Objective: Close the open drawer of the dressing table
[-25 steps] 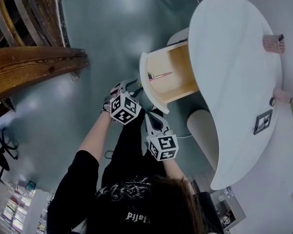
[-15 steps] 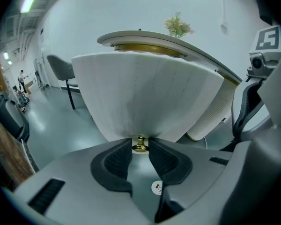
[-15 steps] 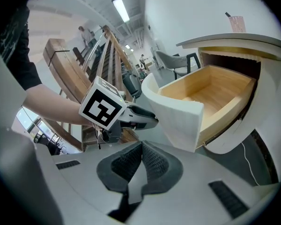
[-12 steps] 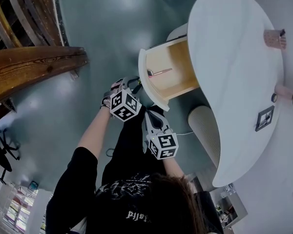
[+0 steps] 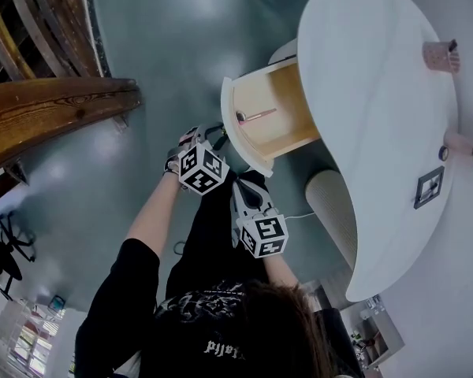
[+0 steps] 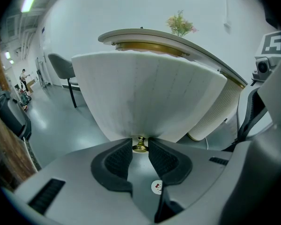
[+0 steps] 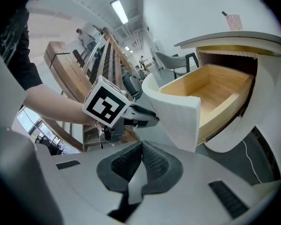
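Observation:
The white dressing table (image 5: pixel 370 116) has one curved-front drawer (image 5: pixel 238 132) pulled out, its wooden inside showing. In the left gripper view the ribbed white drawer front (image 6: pixel 150 97) fills the picture. A small brass knob (image 6: pixel 140 146) sits at its lower edge. My left gripper (image 6: pixel 140 144) has both pads against that knob, and in the head view it (image 5: pixel 218 136) is at the drawer's front. My right gripper (image 5: pixel 248 186) hangs just below the drawer's near corner. Its jaws (image 7: pixel 141 146) are shut with nothing in them, and the drawer (image 7: pixel 201 97) is seen from the side.
A slim pink-handled tool (image 5: pixel 256 117) lies inside the drawer. A ribbed round stool (image 5: pixel 331 211) stands under the table. On the tabletop are a pink cup (image 5: pixel 440 56) and a picture frame (image 5: pixel 426 187). Wooden stairs (image 5: pixel 55 109) rise at the left.
Both grippers stay where they were at the drawer front, and the drawer stands as far out as before. Only the head view has shifted slightly.

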The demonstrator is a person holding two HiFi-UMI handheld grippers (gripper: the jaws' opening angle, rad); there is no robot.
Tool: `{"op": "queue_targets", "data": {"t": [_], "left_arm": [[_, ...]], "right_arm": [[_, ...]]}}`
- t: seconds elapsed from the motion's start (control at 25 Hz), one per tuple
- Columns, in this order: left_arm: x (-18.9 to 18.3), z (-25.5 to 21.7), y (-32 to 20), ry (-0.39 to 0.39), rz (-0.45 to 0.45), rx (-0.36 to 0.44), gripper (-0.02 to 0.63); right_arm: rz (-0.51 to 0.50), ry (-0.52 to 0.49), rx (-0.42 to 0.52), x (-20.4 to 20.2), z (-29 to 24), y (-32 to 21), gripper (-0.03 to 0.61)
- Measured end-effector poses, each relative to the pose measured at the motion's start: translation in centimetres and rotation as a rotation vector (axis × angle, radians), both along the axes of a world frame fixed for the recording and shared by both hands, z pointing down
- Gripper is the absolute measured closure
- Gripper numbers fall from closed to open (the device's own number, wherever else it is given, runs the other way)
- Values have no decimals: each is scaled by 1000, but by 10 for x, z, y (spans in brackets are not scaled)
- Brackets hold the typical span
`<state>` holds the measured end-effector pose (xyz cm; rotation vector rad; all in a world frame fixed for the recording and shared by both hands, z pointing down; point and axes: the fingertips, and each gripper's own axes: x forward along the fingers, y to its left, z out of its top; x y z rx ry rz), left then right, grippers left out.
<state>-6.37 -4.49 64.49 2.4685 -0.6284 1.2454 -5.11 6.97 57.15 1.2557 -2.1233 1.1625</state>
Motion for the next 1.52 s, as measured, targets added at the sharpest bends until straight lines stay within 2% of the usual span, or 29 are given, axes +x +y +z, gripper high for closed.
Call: {"op": "queue_targets", "data": {"t": [0.68,0.88,1.24,1.52], "left_arm": [[27,0,-9,9,-1,26,497],[35,-1,-13,35,2,35,497],[52,-1,-20,68,7,45,497],[67,-2,-23,79,6,50,497]], "right_arm": [[95,-68,14,21,-1,-1,551],[97,-36,22,30,3,-1,552],[195,0,69,60,3,-22,552],[230,20,87,74,2,-24,552]]}}
